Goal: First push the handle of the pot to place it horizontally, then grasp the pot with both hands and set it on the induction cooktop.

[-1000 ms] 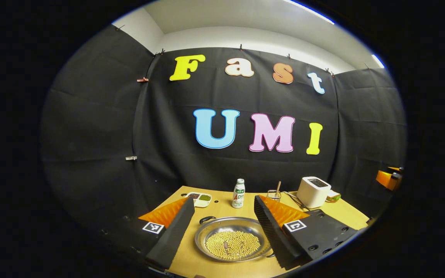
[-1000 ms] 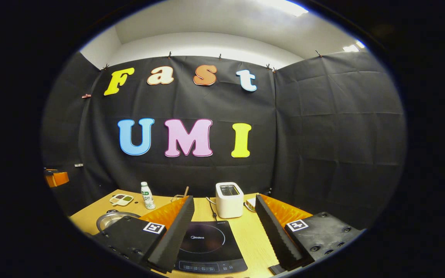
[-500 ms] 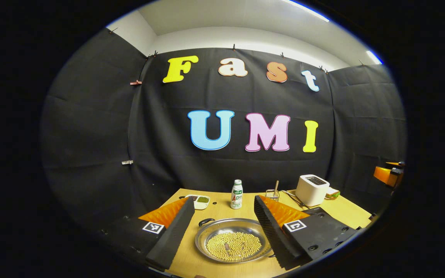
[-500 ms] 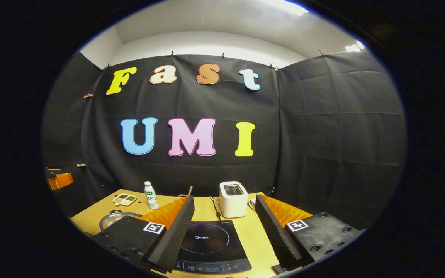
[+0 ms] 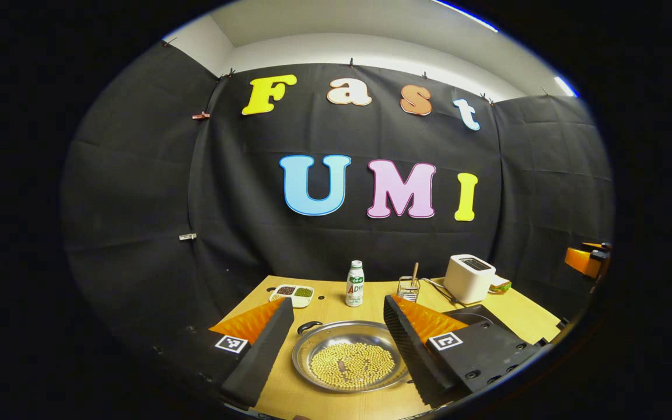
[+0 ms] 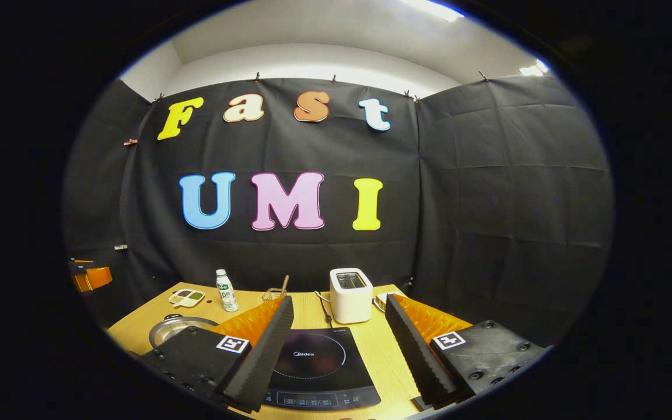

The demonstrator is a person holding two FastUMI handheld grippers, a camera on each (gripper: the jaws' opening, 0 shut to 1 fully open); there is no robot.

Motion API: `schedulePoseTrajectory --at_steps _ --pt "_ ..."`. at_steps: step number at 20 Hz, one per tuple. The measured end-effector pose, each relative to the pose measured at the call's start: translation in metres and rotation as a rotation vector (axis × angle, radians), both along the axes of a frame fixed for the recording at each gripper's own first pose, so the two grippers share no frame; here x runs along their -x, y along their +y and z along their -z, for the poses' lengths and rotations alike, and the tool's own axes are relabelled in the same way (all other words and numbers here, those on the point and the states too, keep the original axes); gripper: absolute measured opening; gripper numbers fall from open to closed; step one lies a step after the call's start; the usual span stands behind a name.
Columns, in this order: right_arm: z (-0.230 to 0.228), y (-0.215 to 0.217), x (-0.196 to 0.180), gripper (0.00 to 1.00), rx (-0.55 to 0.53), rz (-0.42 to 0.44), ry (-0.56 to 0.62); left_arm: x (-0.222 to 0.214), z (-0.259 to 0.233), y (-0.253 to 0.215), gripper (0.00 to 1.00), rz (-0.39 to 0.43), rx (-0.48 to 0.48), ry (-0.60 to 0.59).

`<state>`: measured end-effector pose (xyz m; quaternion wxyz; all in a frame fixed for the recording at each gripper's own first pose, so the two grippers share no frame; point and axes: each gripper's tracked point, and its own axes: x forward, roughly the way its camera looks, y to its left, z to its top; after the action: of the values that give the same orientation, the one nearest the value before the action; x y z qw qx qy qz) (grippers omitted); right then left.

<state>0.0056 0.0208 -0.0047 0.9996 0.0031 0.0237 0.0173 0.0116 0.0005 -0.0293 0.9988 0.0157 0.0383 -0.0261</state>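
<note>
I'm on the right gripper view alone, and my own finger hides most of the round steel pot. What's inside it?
Observer: The round steel pot holds a layer of small yellow beans.
Operator: Where's its handle?
Observer: A black loop handle sticks out at the rim's far left in the left gripper view.
Operator: And the left gripper?
Observer: The left gripper is open, and the pot shows between its fingers.

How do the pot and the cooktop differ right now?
The pot is round, shiny metal and holds yellow beans; the cooktop is flat, square, black and bare. The pot lies between the left gripper's open fingers, the cooktop between the right gripper's. Both rest on the wooden table, untouched.
</note>
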Motion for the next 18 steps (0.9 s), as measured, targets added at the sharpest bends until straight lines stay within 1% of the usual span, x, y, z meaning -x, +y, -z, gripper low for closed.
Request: schedulePoseTrajectory --at_steps 1,4,5,6,7,8,9,10,11,12,13,14,15,17,18 --pt "0.001 0.001 -0.001 0.98 -0.001 -0.001 0.003 0.001 0.004 0.0 0.96 0.004 0.0 0.009" --pt "0.003 0.005 -0.002 0.98 -0.005 -0.006 0.012 -0.002 0.01 0.0 0.93 0.015 0.008 0.034" --pt "0.004 0.007 -0.003 0.98 -0.004 -0.009 0.013 -0.002 0.014 0.0 0.87 0.017 0.01 0.053" --pt "0.004 0.008 -0.003 0.98 -0.001 -0.012 0.014 -0.001 0.019 0.002 0.84 0.015 0.01 0.064" --pt "0.004 0.01 -0.005 0.98 0.002 -0.016 0.017 -0.002 0.02 0.004 0.76 0.012 0.009 0.067" --pt "0.006 0.014 -0.004 0.98 0.003 -0.022 0.023 -0.002 0.023 0.005 0.71 0.015 0.007 0.072" --pt "0.008 0.016 -0.004 0.98 0.002 -0.027 0.03 -0.001 0.028 0.005 0.62 0.021 0.002 0.083" --pt "0.01 0.019 -0.004 1.0 0.002 -0.034 0.037 -0.003 0.036 0.005 0.58 0.024 -0.007 0.102" --pt "0.011 0.024 -0.004 0.98 0.003 -0.041 0.044 -0.002 0.043 0.006 0.49 0.029 -0.018 0.123" --pt "0.013 0.026 -0.004 1.0 0.002 -0.048 0.05 0.0 0.049 0.006 0.46 0.035 -0.025 0.145" --pt "0.014 0.031 -0.005 0.98 0.002 -0.055 0.055 0.002 0.055 0.006 0.39 0.044 -0.026 0.162" --pt "0.015 0.035 -0.005 0.98 0.002 -0.063 0.061 0.004 0.061 0.003 0.37 0.057 -0.023 0.175" --pt "0.015 0.039 -0.005 0.98 0.003 -0.069 0.066 0.005 0.066 0.001 0.29 0.067 -0.015 0.188" --pt "0.018 0.046 -0.006 0.98 0.007 -0.08 0.075 0.007 0.081 -0.001 0.17 0.086 0.005 0.225" --pt "0.019 0.049 -0.006 0.98 0.011 -0.087 0.078 0.009 0.089 -0.002 0.14 0.091 0.02 0.25"
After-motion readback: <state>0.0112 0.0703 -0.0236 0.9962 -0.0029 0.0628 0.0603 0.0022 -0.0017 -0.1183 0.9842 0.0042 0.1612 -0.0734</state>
